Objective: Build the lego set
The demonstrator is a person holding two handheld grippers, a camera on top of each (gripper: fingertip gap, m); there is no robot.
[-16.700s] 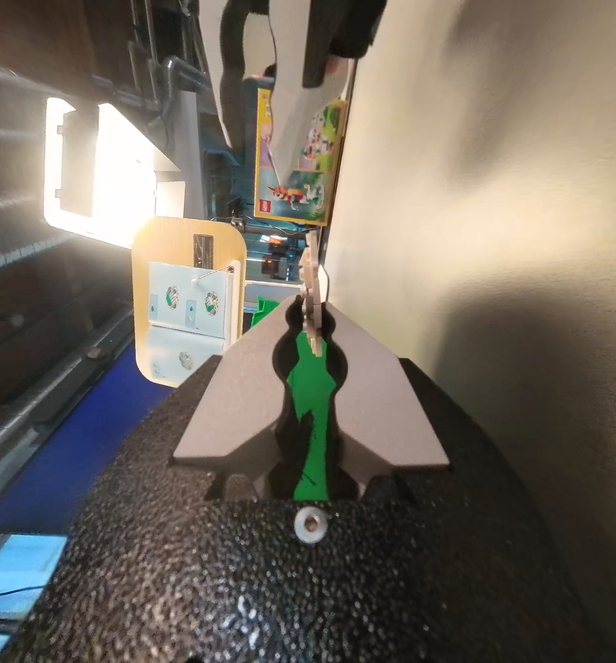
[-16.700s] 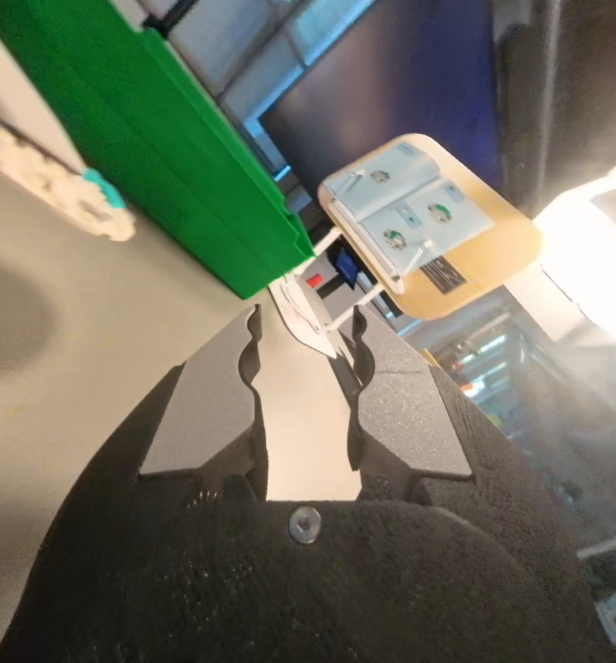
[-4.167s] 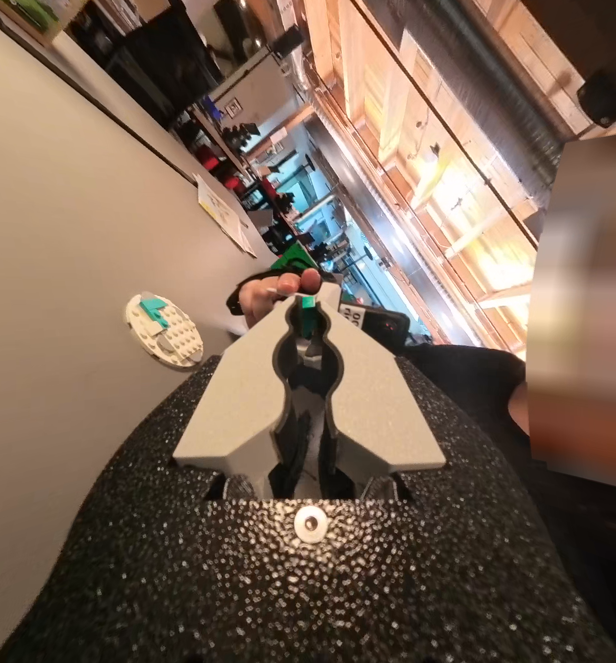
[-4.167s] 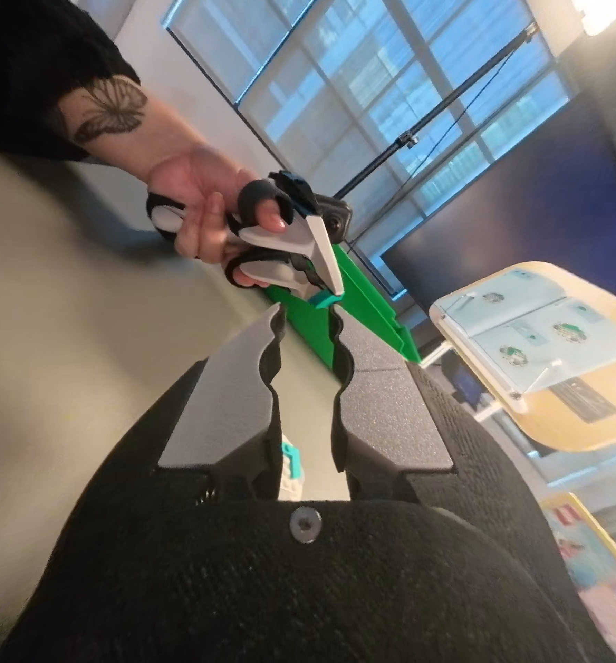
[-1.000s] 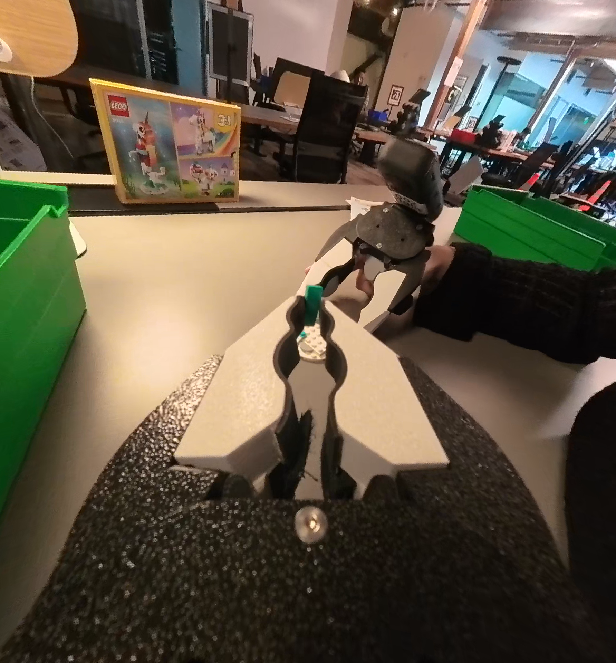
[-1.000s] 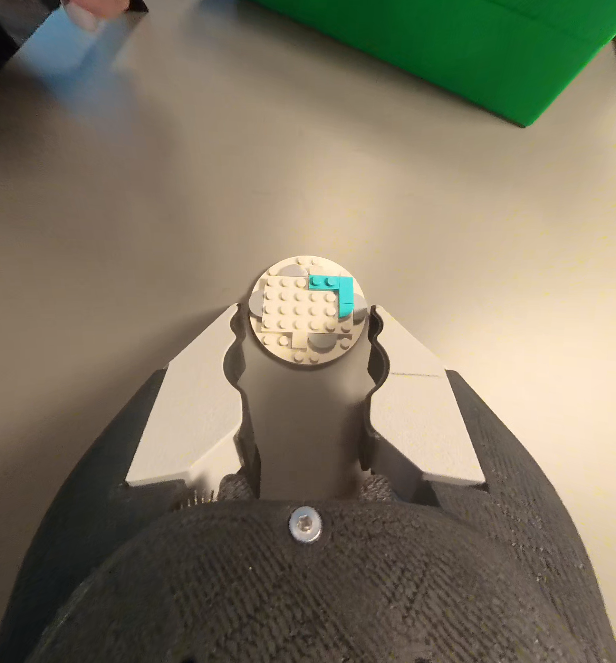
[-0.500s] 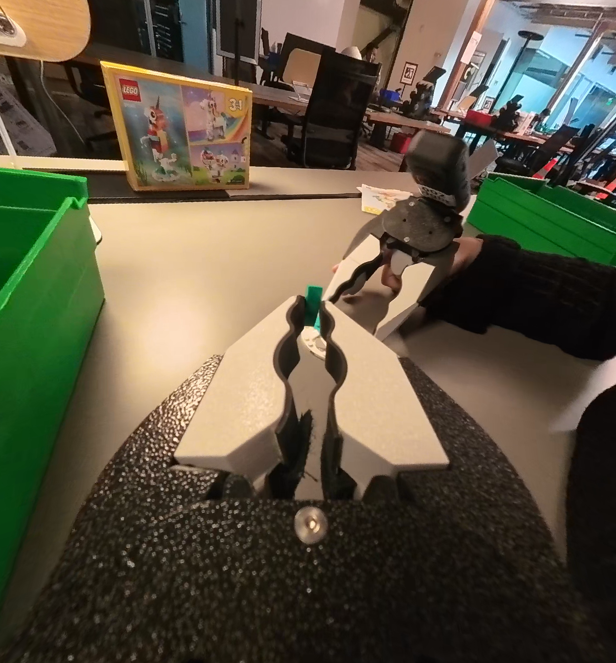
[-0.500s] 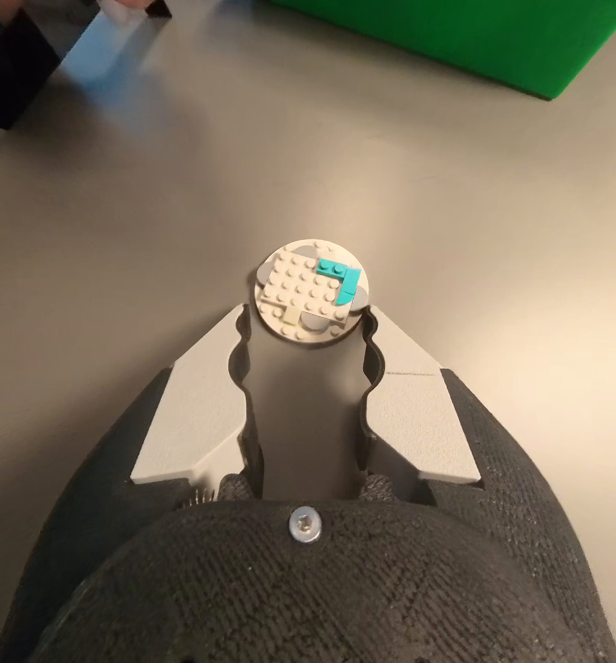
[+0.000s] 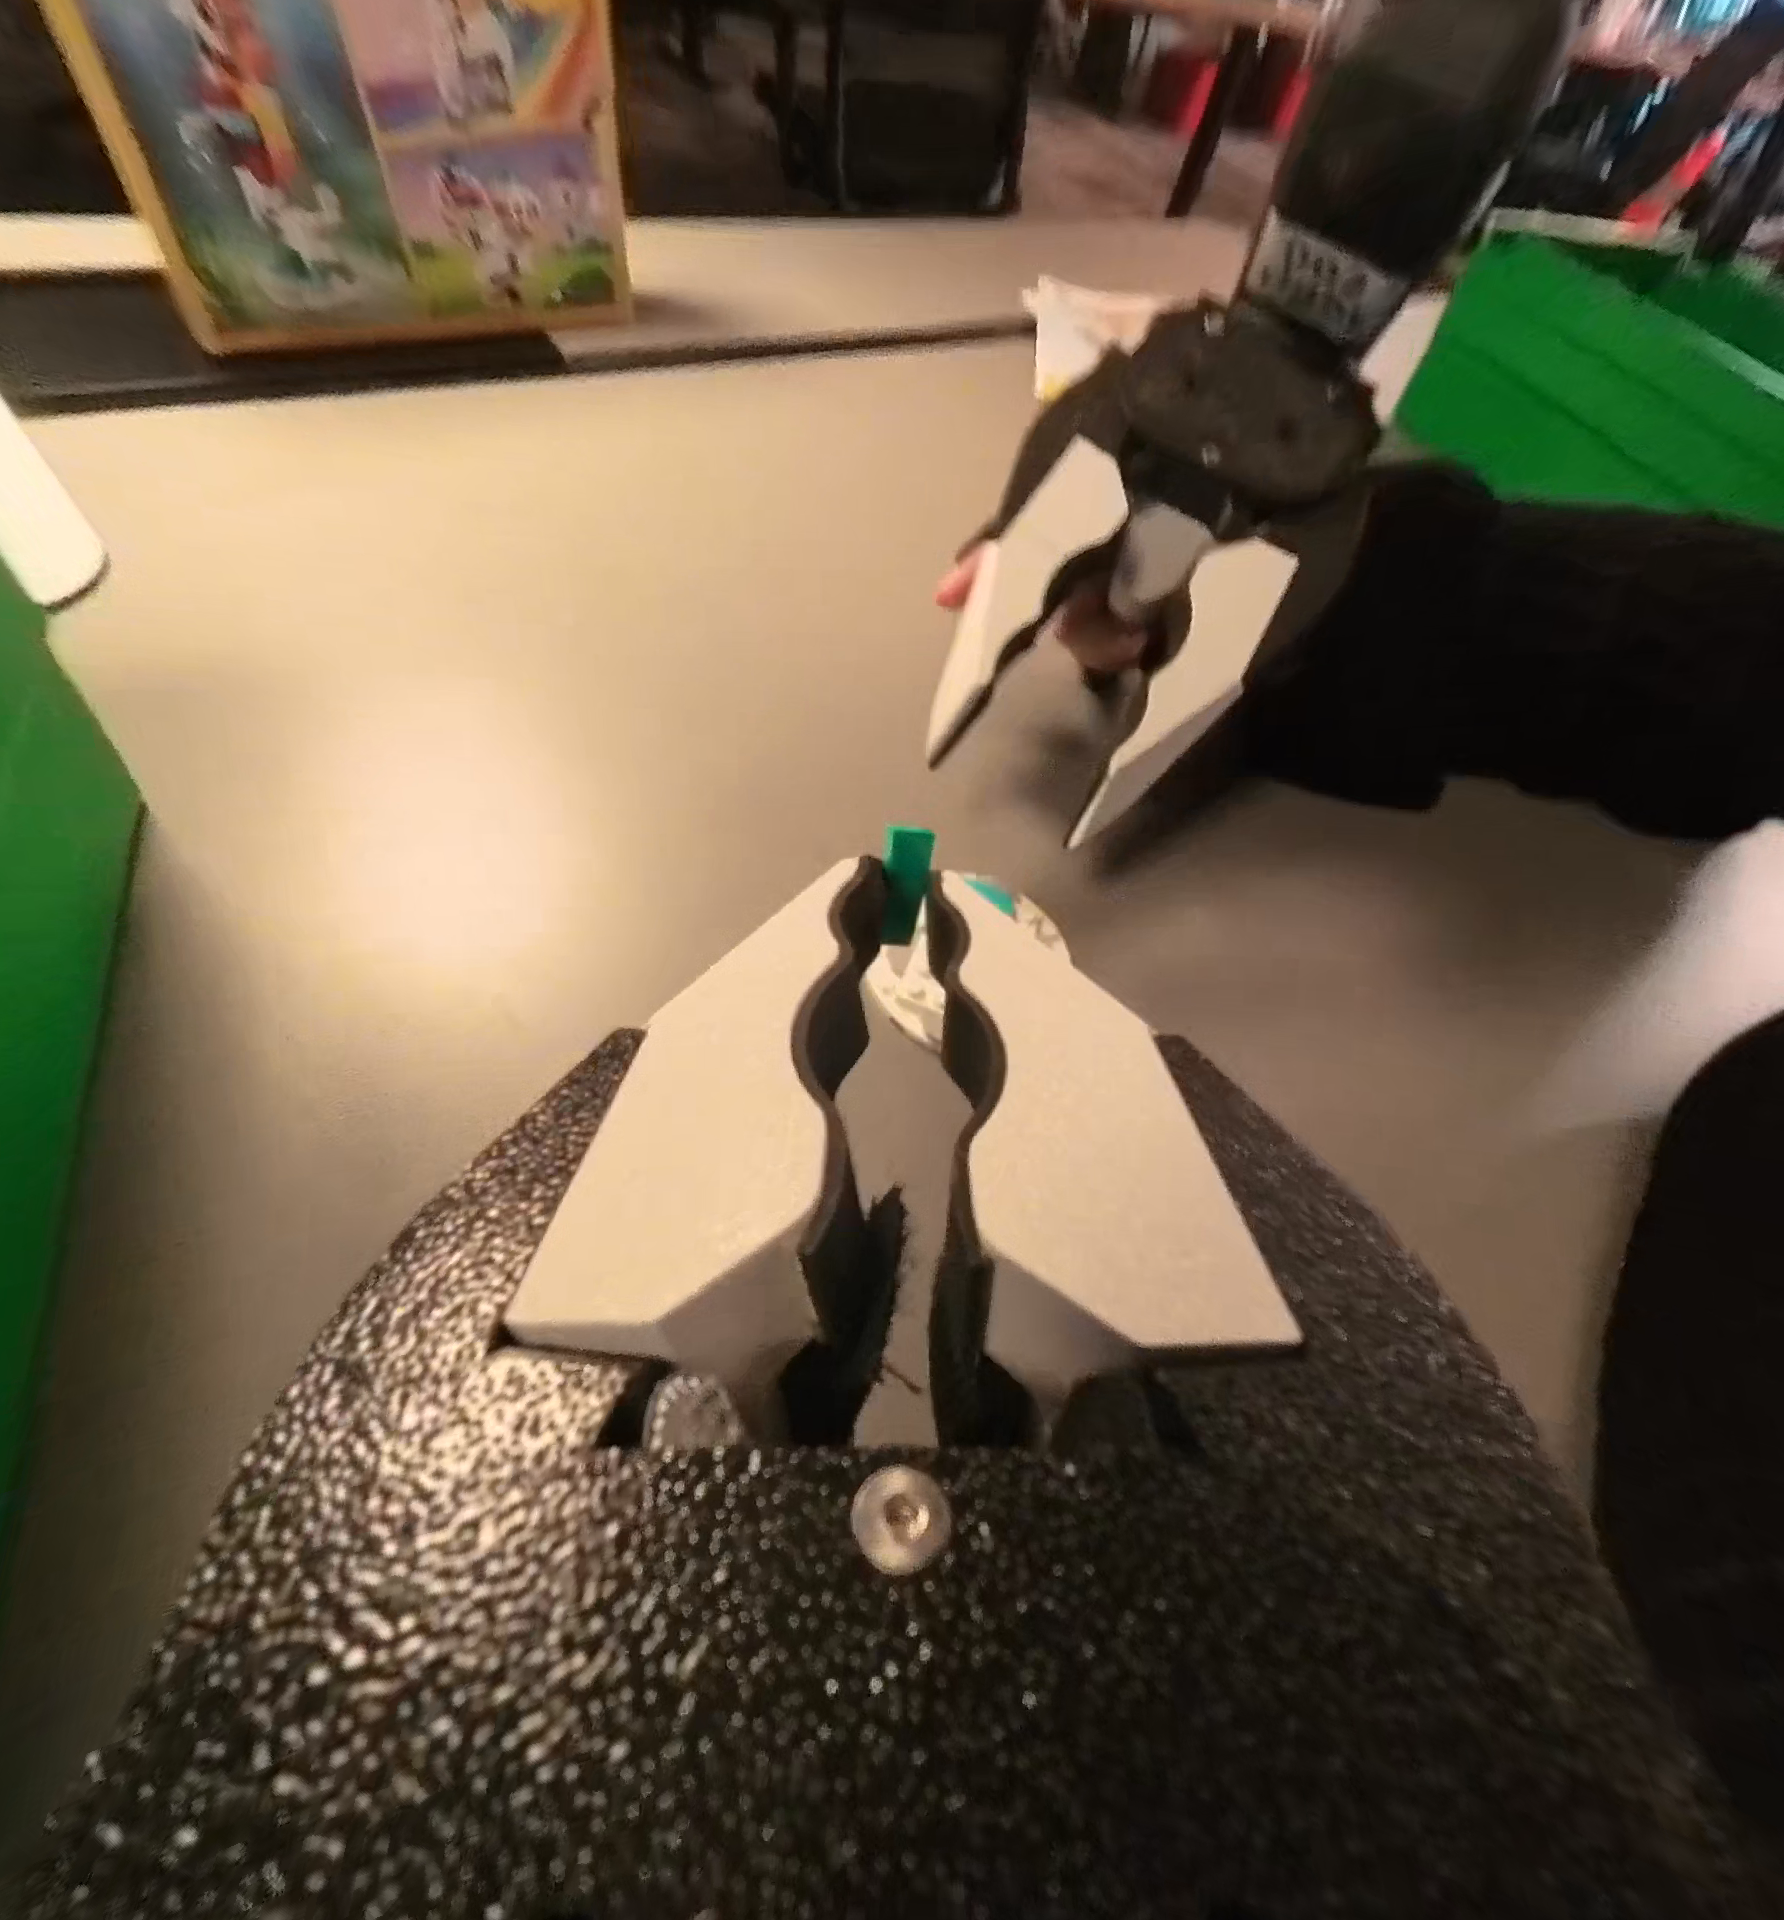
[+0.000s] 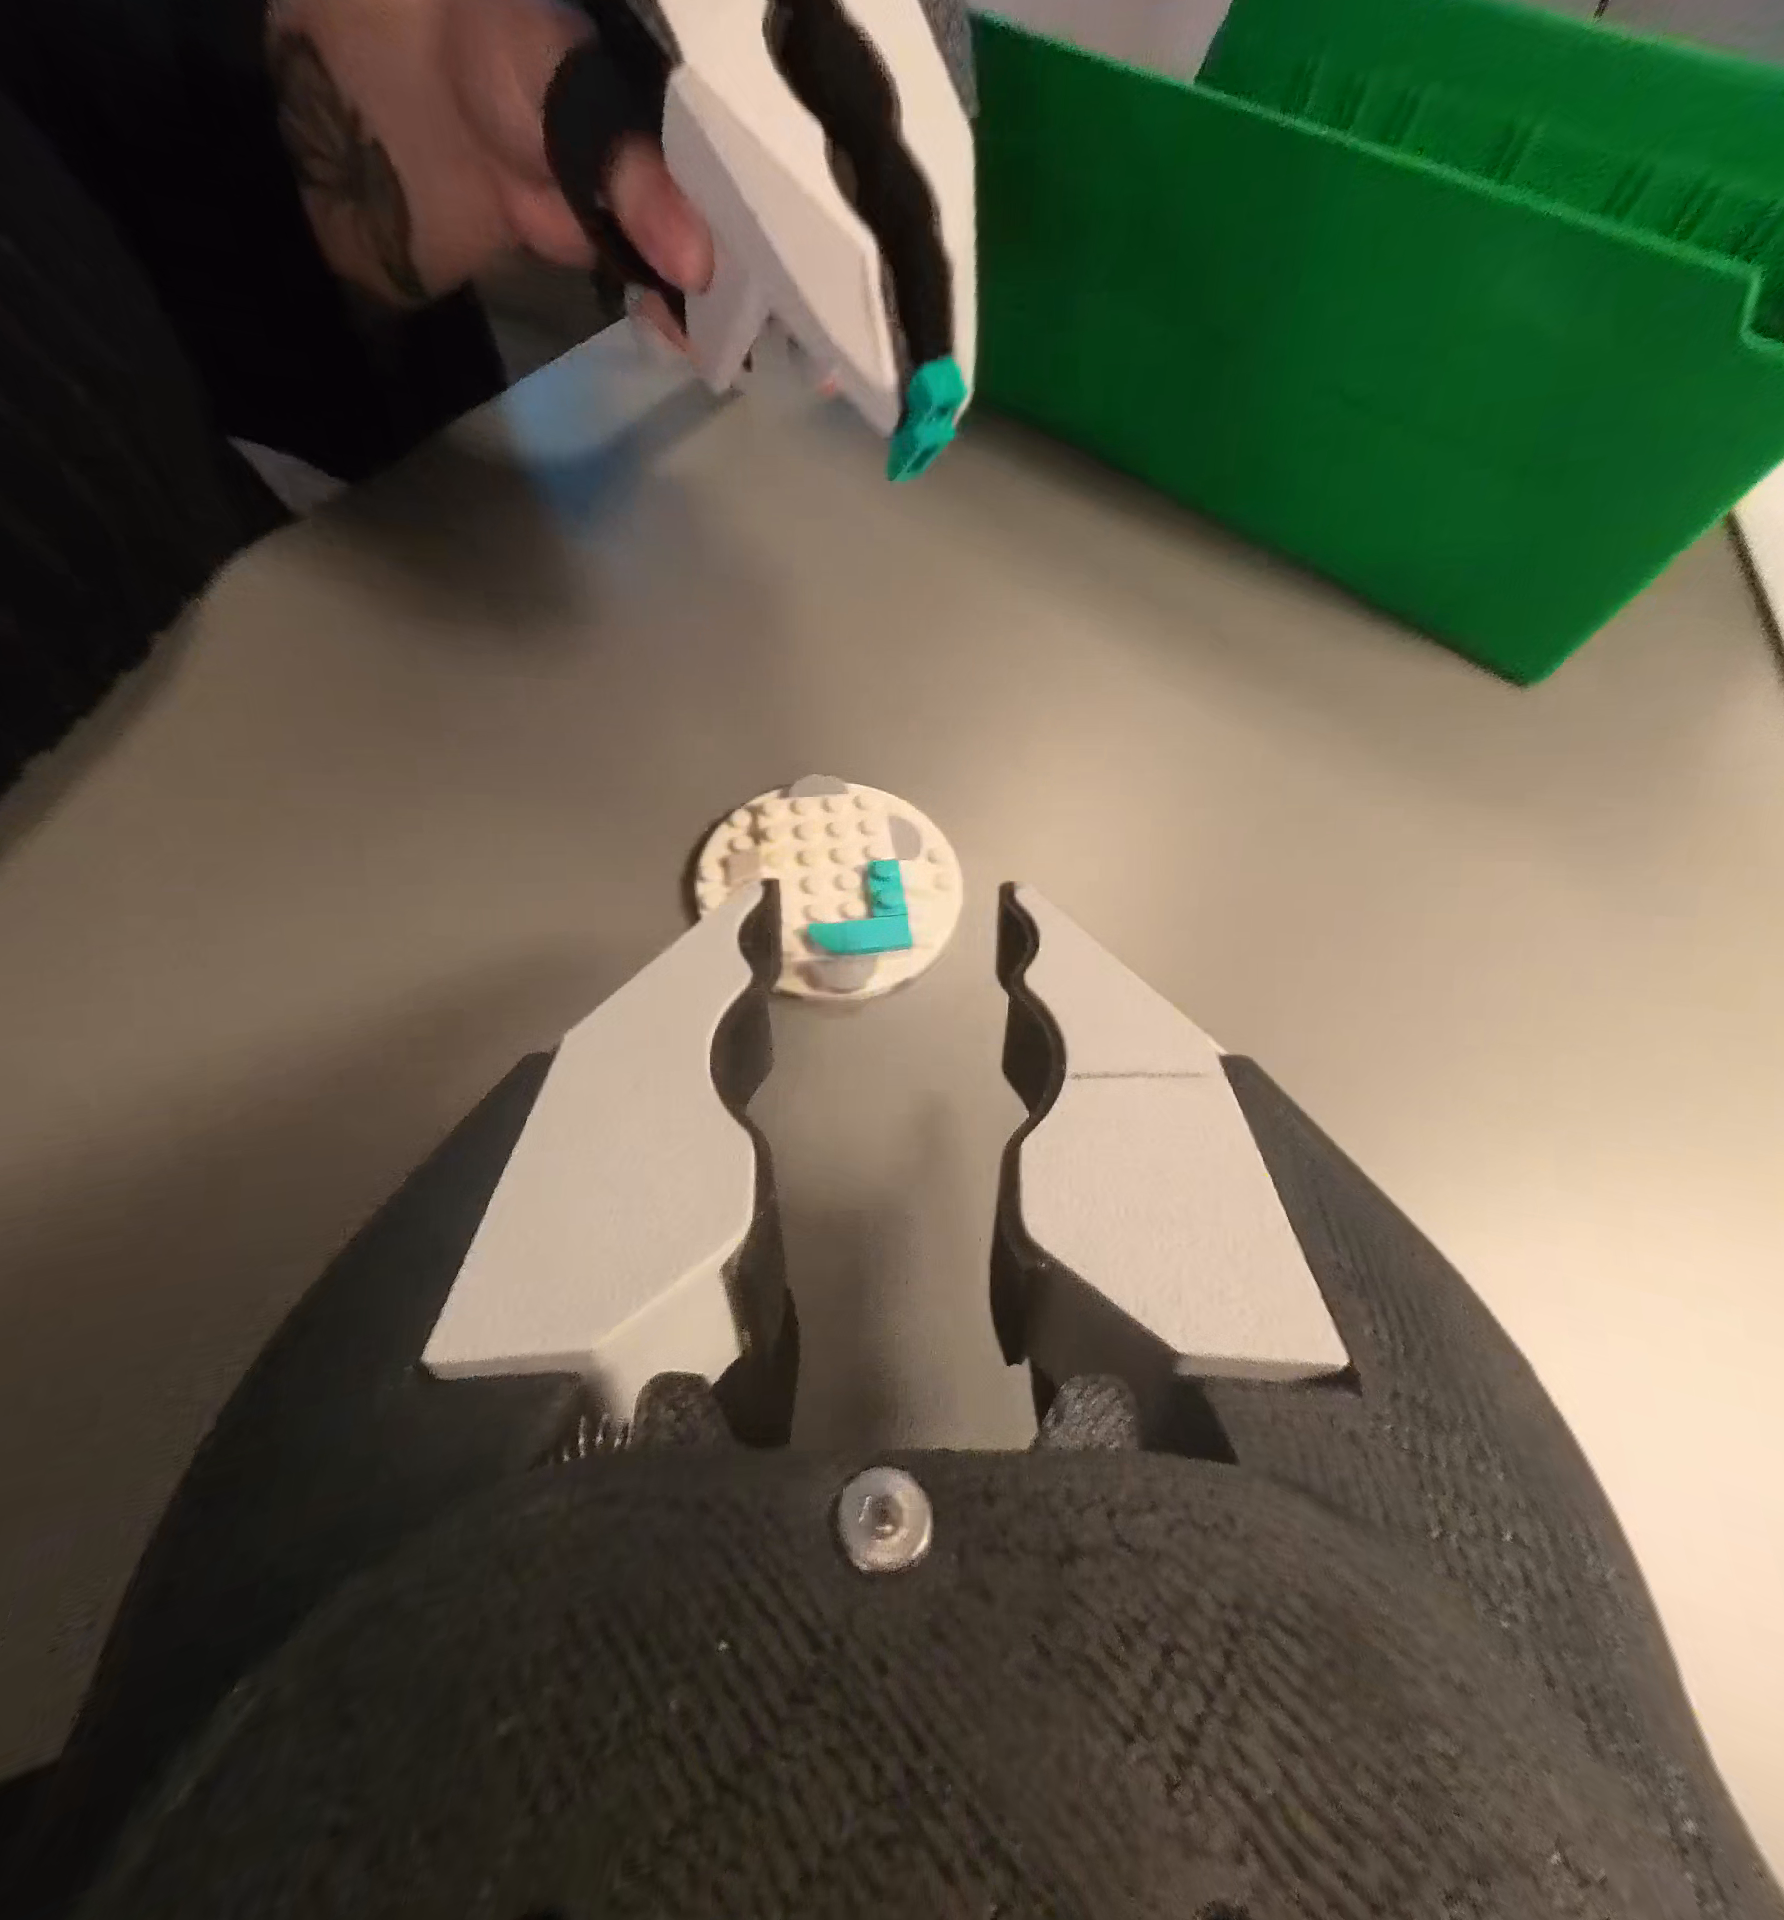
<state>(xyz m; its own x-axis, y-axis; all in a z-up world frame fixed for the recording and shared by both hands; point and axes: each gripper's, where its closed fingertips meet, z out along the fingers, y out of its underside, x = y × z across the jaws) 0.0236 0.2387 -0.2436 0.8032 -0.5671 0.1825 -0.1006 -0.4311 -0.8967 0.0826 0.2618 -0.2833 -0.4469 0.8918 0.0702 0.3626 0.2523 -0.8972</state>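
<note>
teal brick [image 10: 927, 418] in left gripper [image 9: 903, 902], above plate [image 10: 826, 831].

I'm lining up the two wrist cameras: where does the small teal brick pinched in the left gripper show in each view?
Left wrist view: the small teal brick stands upright at picture centre, pinched between the left gripper tips.
Right wrist view: the brick hangs near the top centre, at the far gripper's tips, clear of the table.
Shared landmark: the round white studded plate on the grey table, mostly hidden behind the fingers in the left view.
</note>
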